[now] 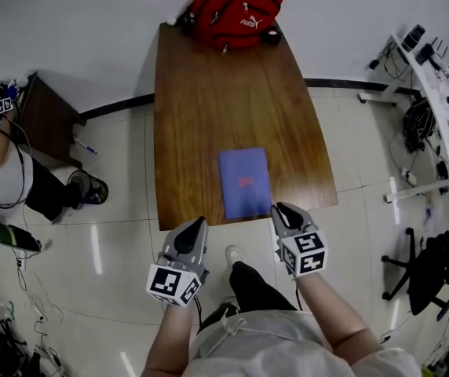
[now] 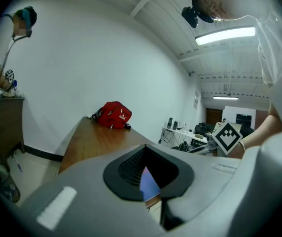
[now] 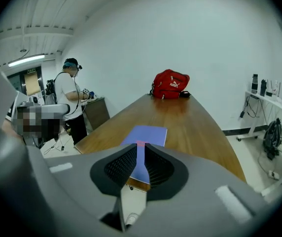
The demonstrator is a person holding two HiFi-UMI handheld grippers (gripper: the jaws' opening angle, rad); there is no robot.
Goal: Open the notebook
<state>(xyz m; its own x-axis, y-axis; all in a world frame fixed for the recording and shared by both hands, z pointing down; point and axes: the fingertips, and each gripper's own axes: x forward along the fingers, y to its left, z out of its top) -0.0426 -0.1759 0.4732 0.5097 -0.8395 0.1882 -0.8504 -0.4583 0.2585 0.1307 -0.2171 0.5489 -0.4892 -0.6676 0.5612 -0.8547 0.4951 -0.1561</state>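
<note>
The closed blue notebook (image 1: pixel 245 182) lies flat on the wooden table (image 1: pixel 209 93), close to its near edge. Both grippers hang just off that edge, clear of the table. My left gripper (image 1: pixel 195 225) is short of the notebook's left corner; its jaws meet at the tips with nothing in them. My right gripper (image 1: pixel 283 209) is by the notebook's near right corner, jaws a narrow slit apart and empty. A strip of the notebook (image 3: pixel 146 135) shows through that slit in the right gripper view (image 3: pixel 141 149). The left gripper view (image 2: pixel 145 154) shows a sliver of notebook (image 2: pixel 148 181).
A red bag (image 1: pixel 236 10) sits at the table's far end. A small brown side table (image 1: pixel 44 116) and a person (image 1: pixel 5 179) are at the left. A white desk (image 1: pixel 444 116) and an office chair (image 1: pixel 436 265) stand at the right.
</note>
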